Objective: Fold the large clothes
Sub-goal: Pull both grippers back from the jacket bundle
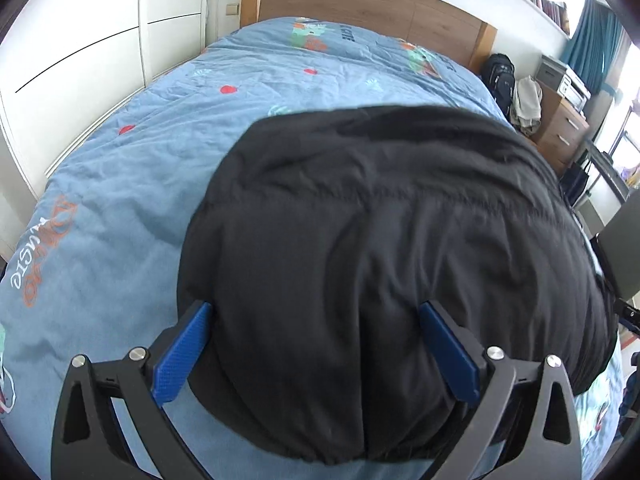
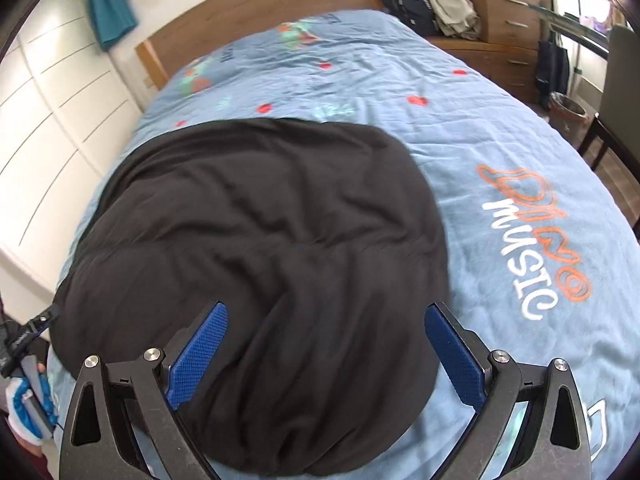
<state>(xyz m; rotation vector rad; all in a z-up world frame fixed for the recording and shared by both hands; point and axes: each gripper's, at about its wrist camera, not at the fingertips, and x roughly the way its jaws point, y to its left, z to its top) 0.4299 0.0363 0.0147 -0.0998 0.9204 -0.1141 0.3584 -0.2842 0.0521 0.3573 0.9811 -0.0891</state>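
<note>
I have both grippers hovering over the near edge of the black jacket (image 1: 380,248), which lies spread on the bed (image 1: 132,184) directly ahead of them. My left gripper (image 1: 316,344) has its jaws wide apart, holding nothing, with the jacket's near-left portion framed between its fingers. My right gripper (image 2: 326,348) is likewise spread and empty, over the near-right portion. The jacket's long axis seems to run away from me toward the headboard (image 1: 360,4). Neither gripper looks clearly nearer. The jacket looks puffy, quilted, softly wrinkled, its near hem bunched and rounded; I judge it already partly folded.
</note>
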